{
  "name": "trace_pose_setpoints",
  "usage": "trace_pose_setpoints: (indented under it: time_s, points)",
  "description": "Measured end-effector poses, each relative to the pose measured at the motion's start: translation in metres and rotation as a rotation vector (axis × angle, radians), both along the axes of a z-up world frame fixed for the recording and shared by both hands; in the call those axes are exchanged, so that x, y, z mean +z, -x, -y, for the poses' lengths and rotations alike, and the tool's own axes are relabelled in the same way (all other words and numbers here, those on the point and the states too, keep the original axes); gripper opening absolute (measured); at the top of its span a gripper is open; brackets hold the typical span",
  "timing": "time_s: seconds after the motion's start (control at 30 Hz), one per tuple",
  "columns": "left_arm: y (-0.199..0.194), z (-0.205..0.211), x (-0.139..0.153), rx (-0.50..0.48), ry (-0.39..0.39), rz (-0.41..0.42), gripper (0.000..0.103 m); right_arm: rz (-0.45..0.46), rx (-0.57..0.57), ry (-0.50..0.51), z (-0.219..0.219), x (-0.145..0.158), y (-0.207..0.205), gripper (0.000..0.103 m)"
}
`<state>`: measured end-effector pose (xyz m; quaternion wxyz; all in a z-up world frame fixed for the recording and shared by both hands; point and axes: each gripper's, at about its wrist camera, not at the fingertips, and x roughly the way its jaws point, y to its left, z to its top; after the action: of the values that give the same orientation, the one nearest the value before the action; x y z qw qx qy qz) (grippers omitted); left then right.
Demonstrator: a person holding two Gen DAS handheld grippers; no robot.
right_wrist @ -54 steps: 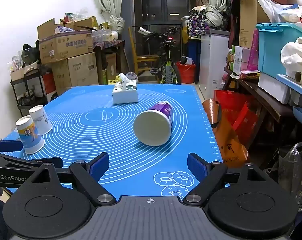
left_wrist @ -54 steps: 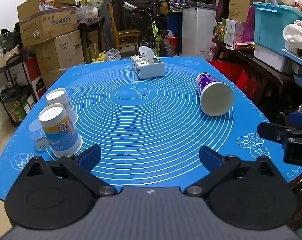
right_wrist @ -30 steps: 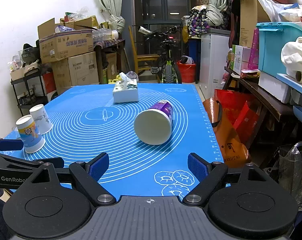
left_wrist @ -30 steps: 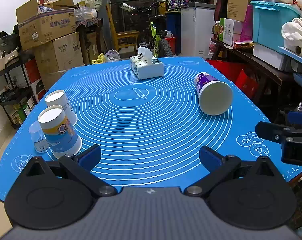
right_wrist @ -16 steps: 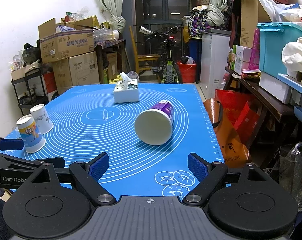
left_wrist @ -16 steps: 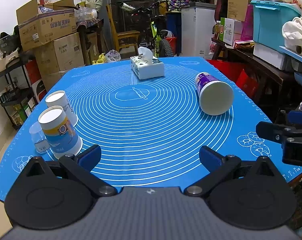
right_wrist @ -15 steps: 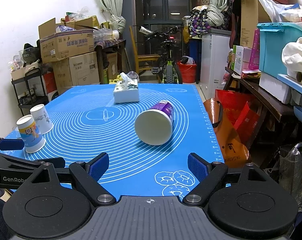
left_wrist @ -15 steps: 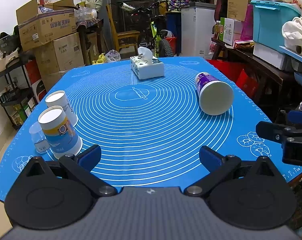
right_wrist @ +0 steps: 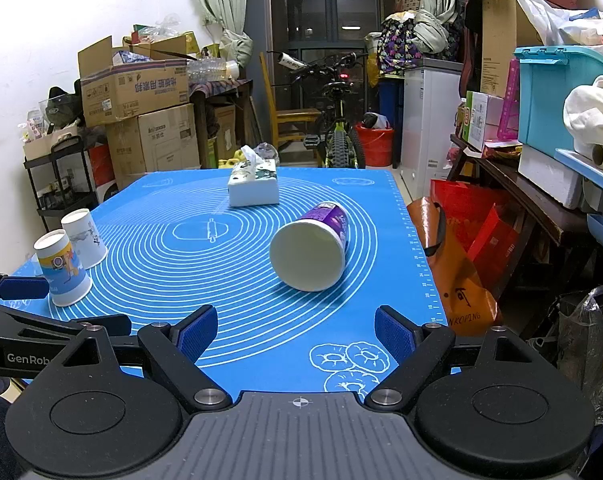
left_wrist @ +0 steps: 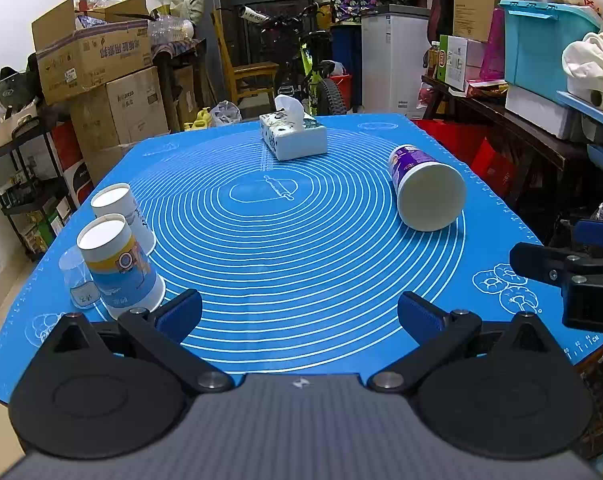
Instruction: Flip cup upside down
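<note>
Purple cup (left_wrist: 423, 188): lying on its side on the blue mat (left_wrist: 301, 248), right of the tissue box (left_wrist: 292, 136) and nearer the camera than it, well apart from it; wide white end turned toward the cameras; same cup (right_wrist: 311, 250) in the right wrist view, touched by nothing.
Tissue box: at the far middle of the mat, white tissue sticking up from its top; chosen as landmark for the rest.
Yellow-and-blue cup (left_wrist: 119, 266): upside down, far left of the tissue box and much nearer the camera, at the mat's left edge.
White cup (left_wrist: 121, 212): upside down, just behind the yellow-and-blue cup, touching or almost touching it.
Small clear cup (left_wrist: 75, 278): left of the yellow-and-blue cup, just beside it, with a label on its side.
Left hand-held gripper (left_wrist: 299, 314): spread wide, holding nothing, low over the near edge of the counter, well short of the tissue box.
Right hand-held gripper (right_wrist: 295, 330): spread wide, holding nothing, near the mat's near right corner, pointed toward the purple cup but well apart from it.
</note>
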<state>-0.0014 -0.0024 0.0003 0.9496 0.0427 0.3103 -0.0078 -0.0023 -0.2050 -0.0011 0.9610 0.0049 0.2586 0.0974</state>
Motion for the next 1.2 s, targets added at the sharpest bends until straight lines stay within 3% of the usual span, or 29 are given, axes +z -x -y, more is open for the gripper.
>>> trace_pose_setpoints:
  time_s: [1.2]
  points:
    - [-0.0011,0.0003,0.0013,0.0,-0.009,0.005,0.103,0.0,-0.002,-0.003,0.0002,-0.0022,0.0004,0.087]
